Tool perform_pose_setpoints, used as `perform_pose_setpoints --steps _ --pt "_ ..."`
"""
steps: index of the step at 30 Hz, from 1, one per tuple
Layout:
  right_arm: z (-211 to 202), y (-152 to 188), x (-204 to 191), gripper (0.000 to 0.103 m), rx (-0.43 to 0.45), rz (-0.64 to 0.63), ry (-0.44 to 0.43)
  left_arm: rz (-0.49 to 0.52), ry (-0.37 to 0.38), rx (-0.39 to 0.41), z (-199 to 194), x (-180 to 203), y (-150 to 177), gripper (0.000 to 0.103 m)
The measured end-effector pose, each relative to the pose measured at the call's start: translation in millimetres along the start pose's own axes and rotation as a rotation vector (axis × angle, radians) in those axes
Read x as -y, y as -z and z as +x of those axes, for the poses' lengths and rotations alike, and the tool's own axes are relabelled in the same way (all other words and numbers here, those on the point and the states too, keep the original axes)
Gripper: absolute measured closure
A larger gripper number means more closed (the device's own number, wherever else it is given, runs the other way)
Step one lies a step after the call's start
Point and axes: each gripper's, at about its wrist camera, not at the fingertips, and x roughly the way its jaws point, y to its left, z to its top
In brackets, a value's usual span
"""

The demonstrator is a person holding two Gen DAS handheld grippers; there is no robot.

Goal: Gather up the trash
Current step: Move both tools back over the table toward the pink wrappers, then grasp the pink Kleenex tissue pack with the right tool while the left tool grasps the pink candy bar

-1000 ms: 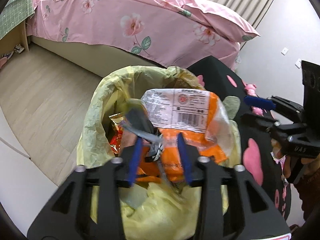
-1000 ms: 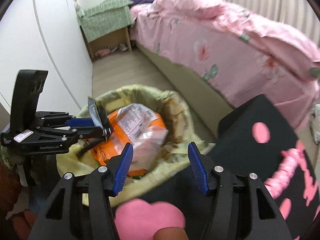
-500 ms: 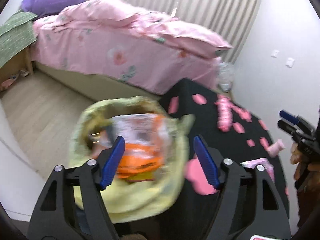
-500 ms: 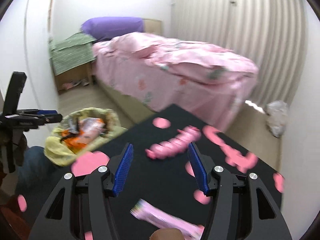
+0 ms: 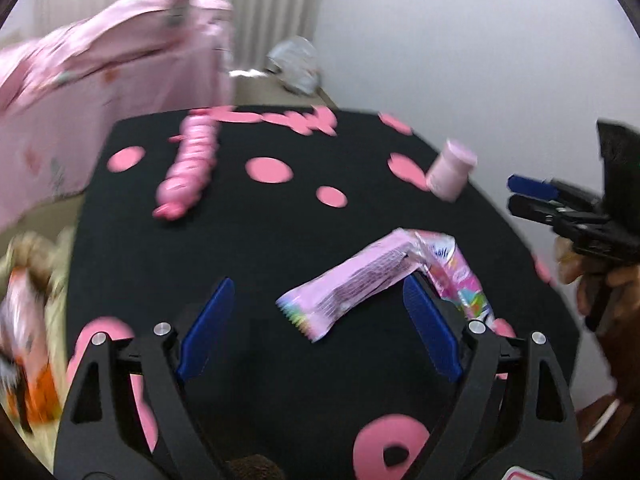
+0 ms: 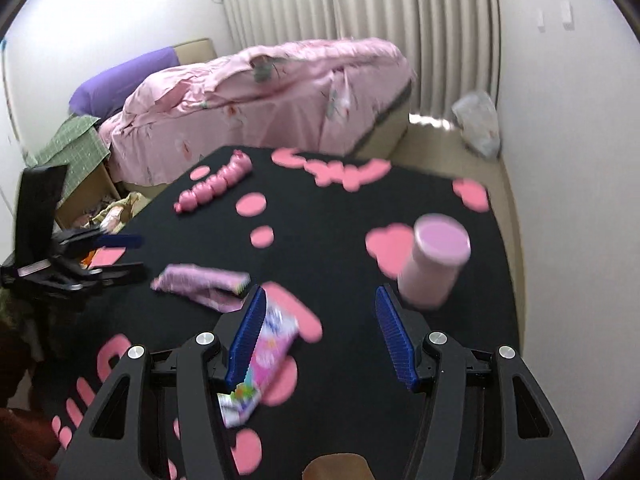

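Observation:
My left gripper [image 5: 316, 328] hovers over the black table [image 5: 248, 248] with its jaws opening wide. A pale pink wrapper [image 5: 352, 284] lies flat just ahead of the fingers, and neither pad touches it. A second, colourful pink wrapper [image 5: 460, 276] lies bent against it on the right. My right gripper [image 6: 320, 334] is open and empty. That colourful wrapper [image 6: 268, 344] lies beside its left finger, and a pink bottle [image 6: 436, 264] stands ahead to the right. The pale wrapper [image 6: 200, 280] is further left, near my left gripper [image 6: 108, 256].
The yellow-lined bin [image 5: 24, 300], holding an orange packet, sits off the table's left edge. A pink beaded toy [image 5: 188, 172] lies at the table's far left. The pink bed [image 6: 260, 100] stands beyond. A plastic bag [image 6: 478, 124] lies on the floor by the curtain.
Both grippers swung away from the yellow-lined bin to the black table. The left jaws let go of the orange packet in the bin and spread wide.

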Motion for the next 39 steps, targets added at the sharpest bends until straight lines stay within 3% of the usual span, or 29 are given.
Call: perform_pose_setpoints --steps 3,5,9,13,18,22,25,30,36,39 --pt "4.0 20.2 -0.9 0.048 -0.035 0.002 -0.005 0.091 -0.025 -0.062 25.8 16.9 -10.6 0.022" --pt "8.3 30.8 -0.9 0.048 -0.054 0.02 -0.022 0.101 -0.03 -0.089 34.6 22.2 -10.9 0.027" --pt "18.2 43.7 1.1 0.048 -0.089 0.067 -0.068 0.006 -0.025 -0.144 42.2 16.8 -5.3 0.034" --pt "32.0 50.3 -0.7 0.048 -0.132 0.088 -0.073 -0.019 -0.017 -0.141 31.0 24.0 7.5 0.036" --pt "39.8 53.5 1.3 0.047 -0.151 0.139 -0.088 0.019 0.027 -0.153 15.2 40.4 28.2 0.036" --pt "40.9 54.4 -4.5 0.045 -0.153 0.094 -0.069 0.006 0.075 -0.154 3.1 47.4 41.6 0.036" --pt "39.9 57.8 -8.9 0.045 -0.15 0.031 -0.06 -0.04 0.083 -0.129 -4.5 46.5 48.1 0.043" --pt "35.9 54.1 -8.7 0.046 -0.199 0.039 -0.049 -0.112 -0.026 -0.066 -20.5 32.2 53.4 0.043" --pt "13.0 44.7 -29.2 0.046 -0.078 0.12 -0.034 -0.194 -0.145 0.029 -42.2 11.2 46.6 0.043" --pt "23.7 41.5 -38.5 0.046 -0.096 0.187 -0.079 -0.219 -0.183 0.049 -47.0 4.6 45.5 0.043"
